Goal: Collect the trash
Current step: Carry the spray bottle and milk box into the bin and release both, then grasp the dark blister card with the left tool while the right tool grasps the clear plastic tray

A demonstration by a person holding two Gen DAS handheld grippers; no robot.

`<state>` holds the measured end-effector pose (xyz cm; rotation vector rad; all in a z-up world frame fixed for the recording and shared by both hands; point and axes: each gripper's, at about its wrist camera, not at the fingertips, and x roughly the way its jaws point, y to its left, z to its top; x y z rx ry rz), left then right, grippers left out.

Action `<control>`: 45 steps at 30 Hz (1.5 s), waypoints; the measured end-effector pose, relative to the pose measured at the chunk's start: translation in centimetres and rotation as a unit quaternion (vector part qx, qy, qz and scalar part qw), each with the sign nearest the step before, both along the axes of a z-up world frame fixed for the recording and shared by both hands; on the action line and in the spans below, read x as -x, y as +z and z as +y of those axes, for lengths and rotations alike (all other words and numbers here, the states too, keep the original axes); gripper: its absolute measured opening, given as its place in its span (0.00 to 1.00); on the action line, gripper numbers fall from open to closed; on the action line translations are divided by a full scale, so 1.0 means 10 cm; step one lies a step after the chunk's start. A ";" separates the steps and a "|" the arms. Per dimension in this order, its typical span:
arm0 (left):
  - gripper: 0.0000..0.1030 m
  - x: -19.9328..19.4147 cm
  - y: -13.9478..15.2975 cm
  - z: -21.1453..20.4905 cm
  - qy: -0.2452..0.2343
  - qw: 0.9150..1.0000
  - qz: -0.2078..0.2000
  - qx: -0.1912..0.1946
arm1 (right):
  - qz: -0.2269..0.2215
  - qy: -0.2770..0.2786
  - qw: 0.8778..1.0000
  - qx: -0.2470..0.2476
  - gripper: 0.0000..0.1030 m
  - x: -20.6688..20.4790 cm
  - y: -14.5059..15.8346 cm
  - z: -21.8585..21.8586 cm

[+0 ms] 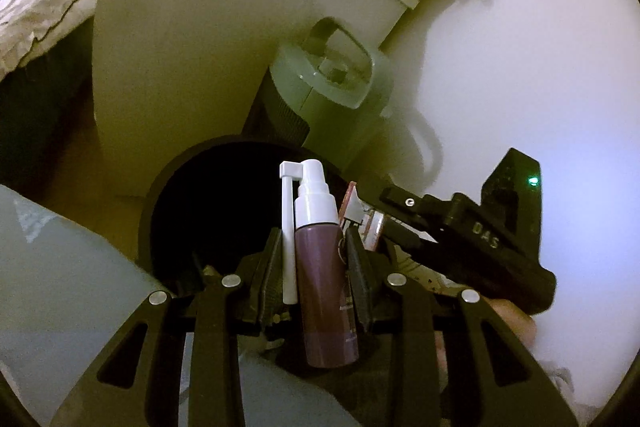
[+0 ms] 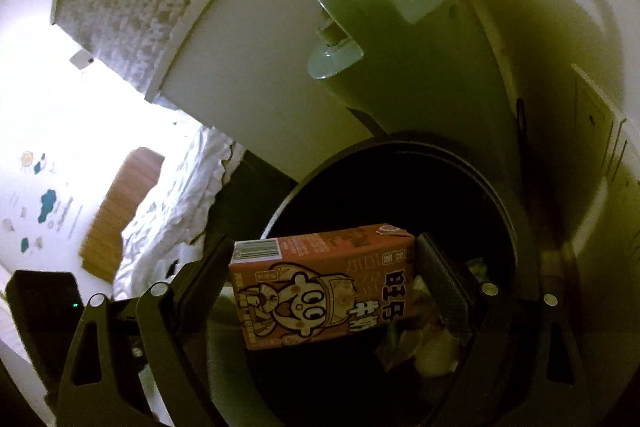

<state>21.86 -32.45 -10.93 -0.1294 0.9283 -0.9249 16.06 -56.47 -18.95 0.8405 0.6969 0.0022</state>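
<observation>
Both tongs hover over the dark bin [image 2: 400, 187]: left tongs [image 1: 312, 251] clamp a spray bottle [image 1: 324, 275], right tongs [image 2: 324, 275] clamp a drink carton [image 2: 320, 283]. Dropping step; next likely letting go.

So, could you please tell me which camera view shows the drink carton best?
The right wrist view: the drink carton fills the right gripper, printed face readable. The left wrist view shows only its edge behind the spray bottle.
</observation>
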 end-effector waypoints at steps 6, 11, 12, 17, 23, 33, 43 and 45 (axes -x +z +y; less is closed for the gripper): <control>0.33 -0.08 -0.08 -0.06 0.019 1.000 0.009 -0.006 | 0.013 -0.017 1.000 -0.020 0.87 -0.01 -0.04 -0.09; 0.47 -0.08 -0.05 0.00 0.031 0.999 0.011 -0.004 | 0.017 -0.030 0.998 -0.055 0.88 -0.01 -0.12 -0.18; 0.54 -0.07 -0.03 0.02 0.034 0.999 0.008 -0.003 | 0.018 -0.030 0.998 -0.058 0.88 -0.01 -0.12 -0.17; 0.55 0.03 0.10 0.15 0.040 0.999 -0.004 0.006 | 0.011 -0.027 0.998 -0.062 0.88 -0.01 -0.11 -0.14; 0.55 0.23 0.26 0.48 0.055 0.998 -0.010 0.017 | 0.005 -0.015 0.998 -0.056 0.88 0.00 -0.09 -0.04; 0.55 0.67 0.42 1.61 0.145 0.989 -0.038 0.001 | -0.025 0.071 0.997 0.021 0.88 0.04 0.16 0.50; 0.55 0.81 0.22 2.79 0.229 0.971 -0.029 -0.063 | -0.055 0.214 0.974 0.052 0.88 0.22 0.51 1.42; 0.56 0.78 0.16 2.90 0.229 0.971 -0.022 -0.071 | -0.047 0.249 0.965 0.063 0.88 0.22 0.56 1.68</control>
